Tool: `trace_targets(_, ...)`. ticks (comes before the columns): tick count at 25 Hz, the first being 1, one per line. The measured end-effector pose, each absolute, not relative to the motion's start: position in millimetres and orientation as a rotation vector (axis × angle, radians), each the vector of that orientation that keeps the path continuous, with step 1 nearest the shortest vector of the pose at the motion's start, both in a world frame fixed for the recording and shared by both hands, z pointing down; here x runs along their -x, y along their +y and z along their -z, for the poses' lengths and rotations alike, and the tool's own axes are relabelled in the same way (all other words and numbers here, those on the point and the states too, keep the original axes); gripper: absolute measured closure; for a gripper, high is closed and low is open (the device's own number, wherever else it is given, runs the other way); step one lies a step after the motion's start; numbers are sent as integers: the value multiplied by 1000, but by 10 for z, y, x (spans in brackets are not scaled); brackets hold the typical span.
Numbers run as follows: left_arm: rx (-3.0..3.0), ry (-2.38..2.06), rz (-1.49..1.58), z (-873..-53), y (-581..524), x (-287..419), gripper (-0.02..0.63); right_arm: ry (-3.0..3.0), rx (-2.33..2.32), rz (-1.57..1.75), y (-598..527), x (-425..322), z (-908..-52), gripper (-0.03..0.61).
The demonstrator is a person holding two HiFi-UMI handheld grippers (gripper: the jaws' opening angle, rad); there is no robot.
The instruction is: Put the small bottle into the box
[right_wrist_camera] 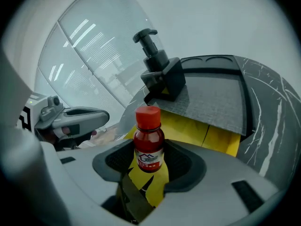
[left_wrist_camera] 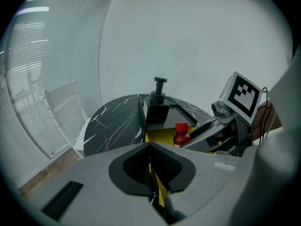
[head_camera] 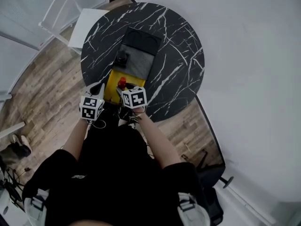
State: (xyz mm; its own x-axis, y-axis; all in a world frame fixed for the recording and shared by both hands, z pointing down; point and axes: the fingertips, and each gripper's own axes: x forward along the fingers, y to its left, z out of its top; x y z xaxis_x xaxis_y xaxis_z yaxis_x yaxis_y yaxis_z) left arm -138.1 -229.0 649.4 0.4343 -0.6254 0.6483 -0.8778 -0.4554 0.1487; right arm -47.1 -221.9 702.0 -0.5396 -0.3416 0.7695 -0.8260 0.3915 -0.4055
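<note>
The small bottle [head_camera: 122, 83], dark red with a red cap, stands upright between the jaws of my right gripper [head_camera: 124, 87], which is shut on it. In the right gripper view the bottle [right_wrist_camera: 149, 140] hangs over the near end of the yellow box [right_wrist_camera: 214, 132]. The box [head_camera: 112, 87] lies open on the round black marble table [head_camera: 181, 46], with a grey panel [head_camera: 137, 64] behind its yellow part. My left gripper [head_camera: 97, 91] is at the box's near left edge. Its jaws [left_wrist_camera: 151, 175] are nearly together with a yellow strip of the box between them. The left gripper view shows the bottle [left_wrist_camera: 181, 134] too.
A black pump-shaped object [head_camera: 122, 59] sits on the grey panel at the far end of the box. A white chair [head_camera: 56, 13] and a white square surface [head_camera: 85, 26] stand beyond the table's left side. The person's arms reach in from the table's near edge.
</note>
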Motion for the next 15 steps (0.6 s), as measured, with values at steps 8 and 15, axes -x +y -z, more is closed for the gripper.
trace_targets(8, -2260, -1175, -752, -6550, -2493, 1401, 614, -2000, -1020, -1112, -2358, 569, -7145, 387)
trace_targets(15, -2294, -1108, -797, -6617, -2636, 1377, 614, -1968, -1048, -1197, -2445, 628, -7220, 387)
